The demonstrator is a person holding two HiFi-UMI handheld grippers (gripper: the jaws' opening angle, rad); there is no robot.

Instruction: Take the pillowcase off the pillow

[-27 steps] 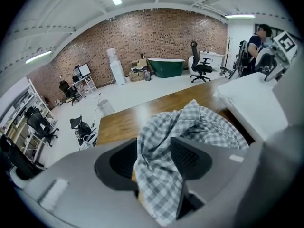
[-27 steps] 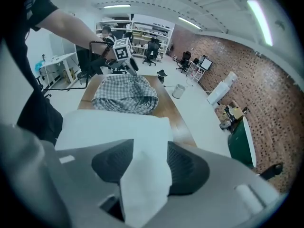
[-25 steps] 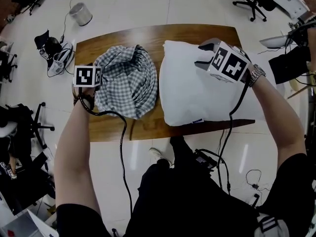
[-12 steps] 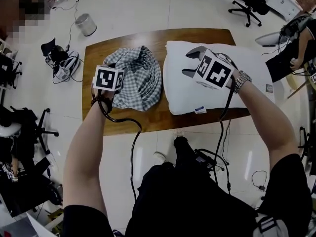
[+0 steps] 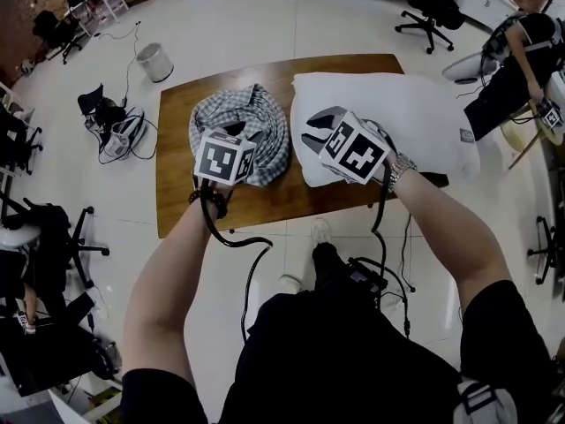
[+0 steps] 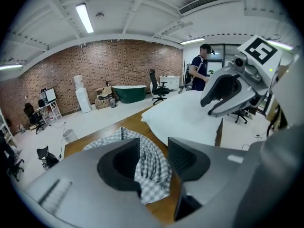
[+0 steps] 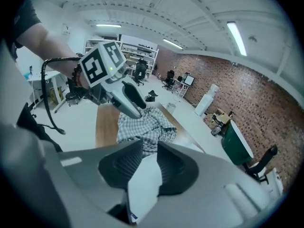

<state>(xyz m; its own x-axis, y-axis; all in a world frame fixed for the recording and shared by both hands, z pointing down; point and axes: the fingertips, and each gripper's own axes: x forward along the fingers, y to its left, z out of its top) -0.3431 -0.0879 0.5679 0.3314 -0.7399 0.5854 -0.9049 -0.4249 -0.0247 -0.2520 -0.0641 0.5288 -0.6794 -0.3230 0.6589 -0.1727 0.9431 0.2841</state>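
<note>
Already off, with checked pillowcase (image 5: pixel 252 117) bunched on left half of wooden table (image 5: pixel 177 201), just beside bare white pillow (image 5: pixel 406 113). Shows left gripper (image 6: pixel 153 141) above cloth's near edge, jaws just now closing but apart, checks visible between them, nothing pinched. Shows right gripper (image 7: pixel 150 144) over pillow's near corner, jaws narrowing too, white cloth in gap, released, gripping nothing

pillowcase (image 5: pixel 256 126): grey-white check | pillow (image 5: pixel 397 117): white | table (image 5: pixel 177 188): brown wood | floor (image 5: pixel 256 25): glossy white
</note>
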